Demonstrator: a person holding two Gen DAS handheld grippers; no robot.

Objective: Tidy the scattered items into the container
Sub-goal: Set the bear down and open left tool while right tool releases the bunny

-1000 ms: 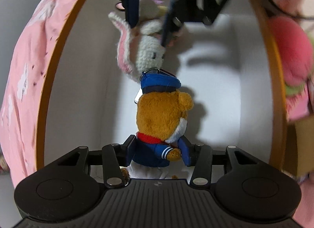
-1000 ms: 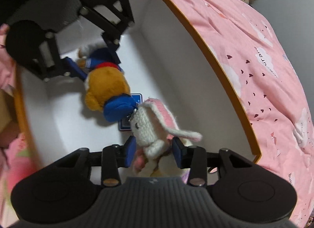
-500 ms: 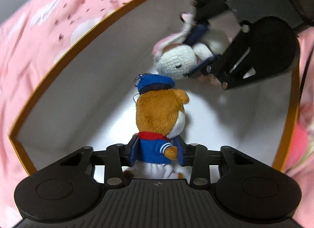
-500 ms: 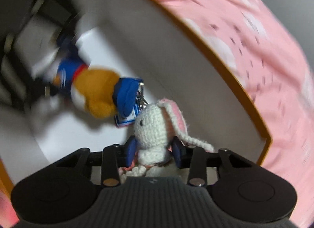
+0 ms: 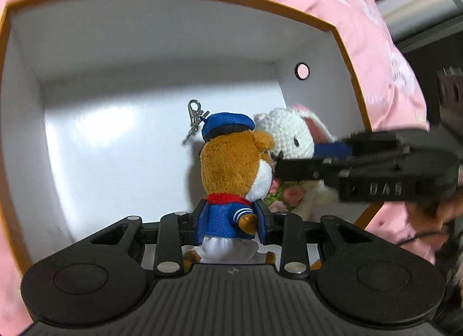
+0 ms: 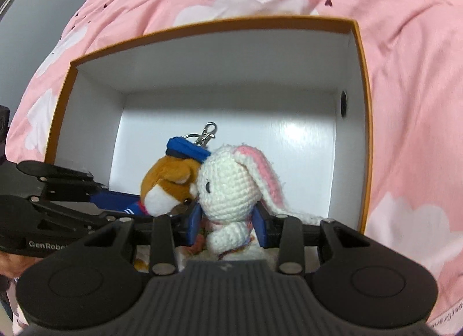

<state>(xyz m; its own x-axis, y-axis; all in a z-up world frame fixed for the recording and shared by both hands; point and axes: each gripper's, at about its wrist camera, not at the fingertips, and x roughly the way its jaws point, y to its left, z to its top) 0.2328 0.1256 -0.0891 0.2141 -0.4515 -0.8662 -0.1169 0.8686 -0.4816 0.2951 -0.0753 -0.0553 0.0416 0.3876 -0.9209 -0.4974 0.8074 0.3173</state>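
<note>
We see the left hand-held gripper point(image 5: 231, 224) clamped on a brown plush bear in blue sailor suit point(image 5: 231, 162), and the right hand-held gripper point(image 6: 228, 226) clamped on a white crocheted rabbit point(image 6: 231, 188). Both toys, heads seemingly touching, sit inside the orange-rimmed white cardboard box point(image 6: 231, 75) on the pink bed sheet point(image 6: 405, 104).

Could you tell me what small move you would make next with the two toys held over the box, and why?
Probably lower both a little further and then open. The left gripper is shut on the sailor bear and the right gripper on the crochet bunny. Both toys hang inside the walls of the white box, heads touching, with bare floor beyond them.
</note>
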